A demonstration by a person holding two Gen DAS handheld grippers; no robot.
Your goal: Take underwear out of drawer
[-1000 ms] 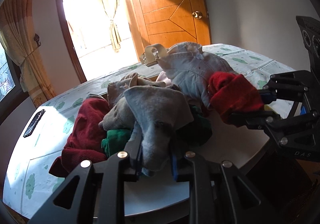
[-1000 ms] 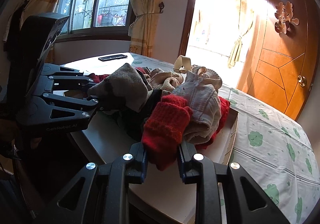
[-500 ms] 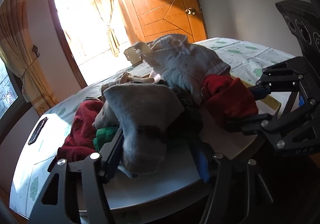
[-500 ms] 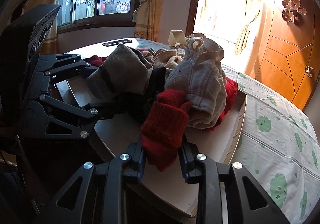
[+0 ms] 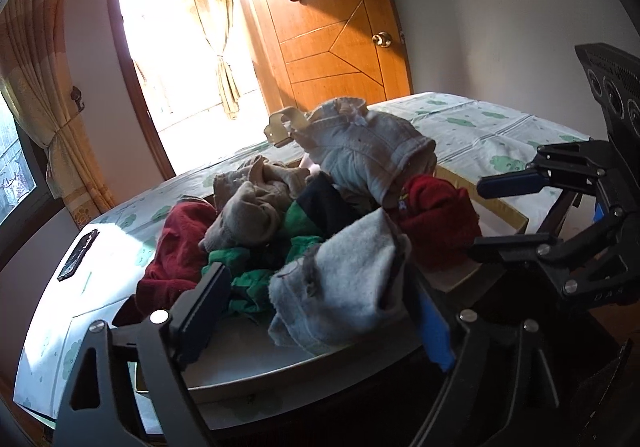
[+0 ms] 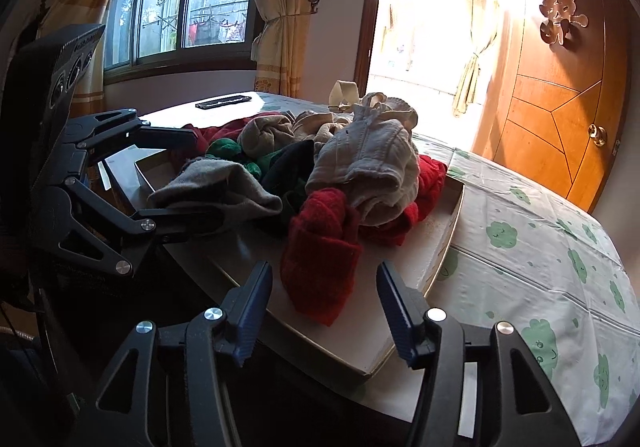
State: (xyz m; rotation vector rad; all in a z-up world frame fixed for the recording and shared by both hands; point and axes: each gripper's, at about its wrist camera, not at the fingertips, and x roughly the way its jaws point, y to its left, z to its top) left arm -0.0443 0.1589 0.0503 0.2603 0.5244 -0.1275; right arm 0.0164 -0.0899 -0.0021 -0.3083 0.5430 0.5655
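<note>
Both grippers just opening: left gripper (image 5: pixel 320 311) w/ 1 grey garment (image 5: pixel 340 283) between, right gripper (image 6: pixel 320 311) w/ 1 red garment (image 6: pixel 320 259).

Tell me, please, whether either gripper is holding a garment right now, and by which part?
Neither holds. Both have just been opening: the left gripper straddles the grey garment, the right gripper the red knit piece.

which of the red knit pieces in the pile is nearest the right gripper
The red knit piece hanging over the tray's front edge, between the open right gripper; the other red ones lie farther back in the pile.

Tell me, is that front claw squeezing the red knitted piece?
No. The right gripper has just opened, and the red knit lies loose between its pads.
</note>
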